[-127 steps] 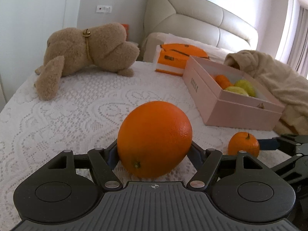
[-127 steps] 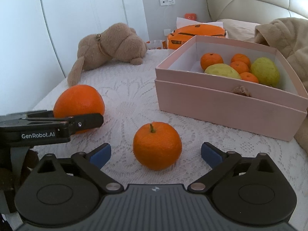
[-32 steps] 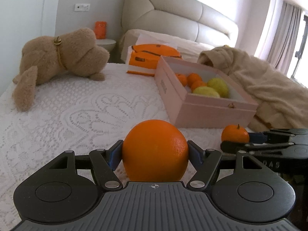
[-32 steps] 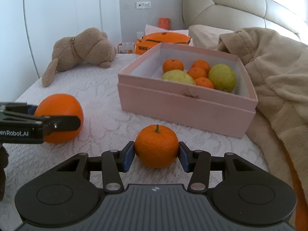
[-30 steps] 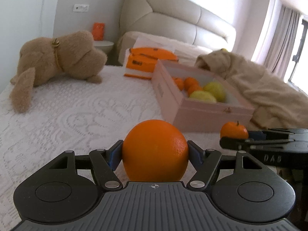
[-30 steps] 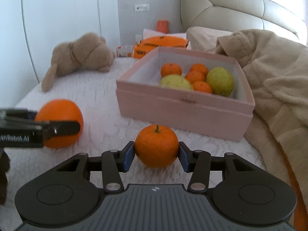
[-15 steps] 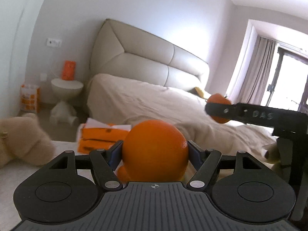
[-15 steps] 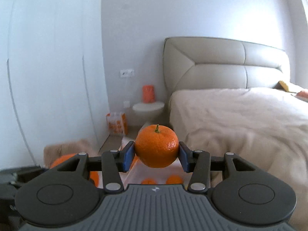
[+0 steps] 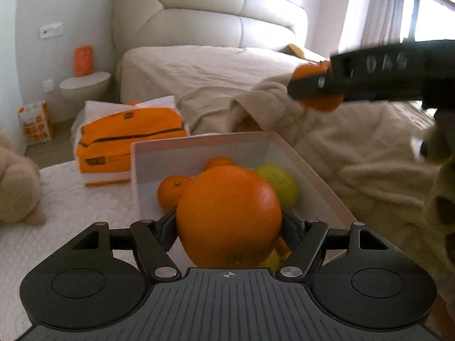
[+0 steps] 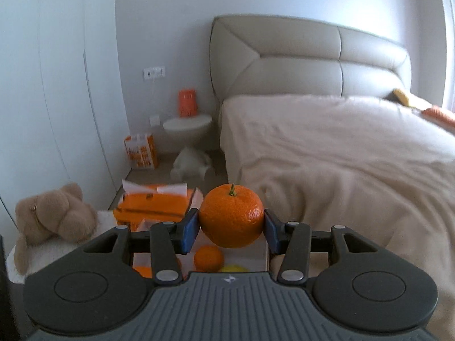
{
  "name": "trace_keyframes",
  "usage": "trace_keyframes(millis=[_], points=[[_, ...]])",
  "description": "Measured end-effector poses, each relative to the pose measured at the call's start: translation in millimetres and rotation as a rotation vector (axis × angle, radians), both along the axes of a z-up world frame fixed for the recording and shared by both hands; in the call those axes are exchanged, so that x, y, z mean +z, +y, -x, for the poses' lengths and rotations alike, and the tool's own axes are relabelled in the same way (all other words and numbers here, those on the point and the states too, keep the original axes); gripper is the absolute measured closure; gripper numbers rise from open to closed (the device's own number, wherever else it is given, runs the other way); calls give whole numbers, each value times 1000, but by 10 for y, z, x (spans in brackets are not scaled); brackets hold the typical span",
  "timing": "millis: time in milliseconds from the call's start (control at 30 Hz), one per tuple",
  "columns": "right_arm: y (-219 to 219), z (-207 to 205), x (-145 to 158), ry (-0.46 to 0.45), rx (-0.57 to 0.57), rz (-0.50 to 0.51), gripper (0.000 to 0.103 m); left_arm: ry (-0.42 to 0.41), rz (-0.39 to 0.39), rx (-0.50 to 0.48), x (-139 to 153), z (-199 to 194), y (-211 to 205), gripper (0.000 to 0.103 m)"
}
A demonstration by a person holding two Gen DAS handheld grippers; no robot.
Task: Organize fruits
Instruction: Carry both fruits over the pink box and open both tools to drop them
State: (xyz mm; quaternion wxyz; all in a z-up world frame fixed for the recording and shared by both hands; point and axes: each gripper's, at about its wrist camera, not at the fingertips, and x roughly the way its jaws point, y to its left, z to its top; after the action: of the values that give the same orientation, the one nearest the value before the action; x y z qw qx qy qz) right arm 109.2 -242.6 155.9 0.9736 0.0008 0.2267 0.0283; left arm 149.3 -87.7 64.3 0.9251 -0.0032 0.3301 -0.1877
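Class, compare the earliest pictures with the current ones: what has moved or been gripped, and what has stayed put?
The right gripper, open before, closed on the small tangerine and lifted it off the bedspread. The left gripper kept its hold on the big orange and raised it over the pink box. The fruit in the box, the teddy bear and the orange bag stayed put.

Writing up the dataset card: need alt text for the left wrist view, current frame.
Left gripper grips a large orange above an open pink box holding tangerines and green fruit. The right gripper carries a tangerine at upper right.
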Motion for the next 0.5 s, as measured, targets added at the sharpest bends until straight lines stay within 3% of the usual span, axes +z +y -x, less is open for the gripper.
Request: trace_keyframes(millis=[167, 333, 500], points=[[189, -169, -220, 87, 67, -37, 55, -7, 23, 37, 3, 105, 196, 26], [323, -474, -500, 222, 76, -118, 55, -39, 3, 13, 40, 238, 263, 26], [314, -536, -687, 257, 77, -186, 44, -92, -27, 28, 83, 334, 286, 27]])
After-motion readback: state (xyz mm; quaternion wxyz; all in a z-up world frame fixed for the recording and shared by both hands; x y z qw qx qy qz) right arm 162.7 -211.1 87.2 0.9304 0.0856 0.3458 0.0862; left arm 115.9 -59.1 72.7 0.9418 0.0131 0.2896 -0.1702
